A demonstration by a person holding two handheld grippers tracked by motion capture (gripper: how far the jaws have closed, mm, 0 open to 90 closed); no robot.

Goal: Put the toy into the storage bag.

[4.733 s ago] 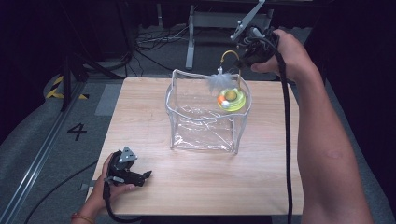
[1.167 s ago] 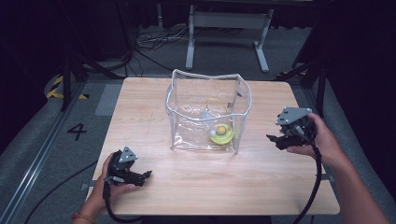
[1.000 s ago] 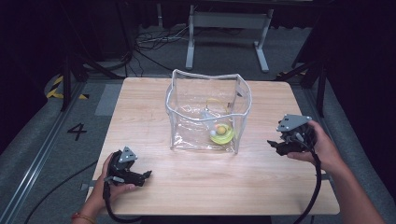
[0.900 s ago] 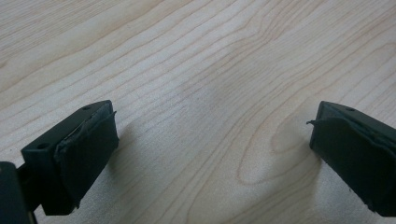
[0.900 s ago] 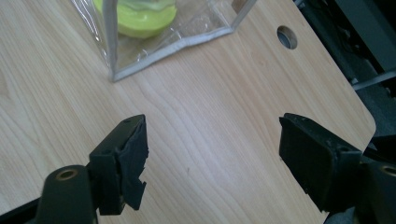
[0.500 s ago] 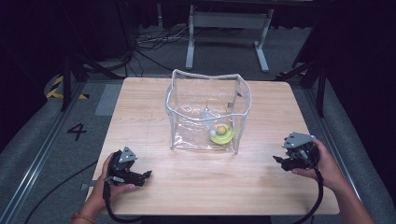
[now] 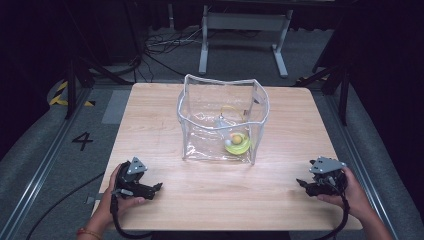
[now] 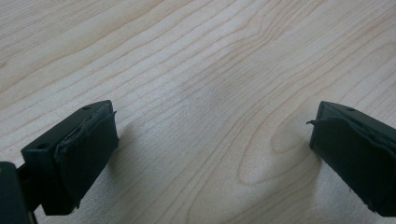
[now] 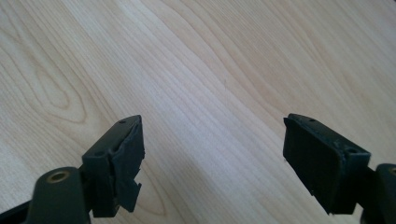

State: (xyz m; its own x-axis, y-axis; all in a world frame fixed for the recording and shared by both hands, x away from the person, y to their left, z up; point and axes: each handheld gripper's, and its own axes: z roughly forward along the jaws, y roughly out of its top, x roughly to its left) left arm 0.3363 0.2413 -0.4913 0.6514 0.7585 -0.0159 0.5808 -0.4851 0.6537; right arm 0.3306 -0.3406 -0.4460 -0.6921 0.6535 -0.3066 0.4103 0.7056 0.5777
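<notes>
Dark surroundings frame a light wooden table (image 7: 220, 200), with grey flooring around it, black cables on the floor beyond, and a painted number 4 (image 7: 82, 141) on the floor to the left. A clear plastic bag (image 7: 200, 125) with white-trimmed edges stands open-topped near the table's middle, toward the far side. Inside it, on the bottom toward the right near corner, lies a yellow-green round object (image 7: 239, 143) with a small white and orange piece on it; finer detail cannot be made out.

Left gripper (image 7: 156, 187) rests on the table at the near left corner, held by the person's left hand (image 7: 112, 202), well apart from the bag. Its own view shows both jaws spread wide over bare wood grain, nothing between them.

Right gripper (image 7: 300, 183) sits at the near right edge, held by the right hand (image 7: 352, 192), also well apart from the bag. Its own view shows the jaws spread wide and empty above the tabletop.
</notes>
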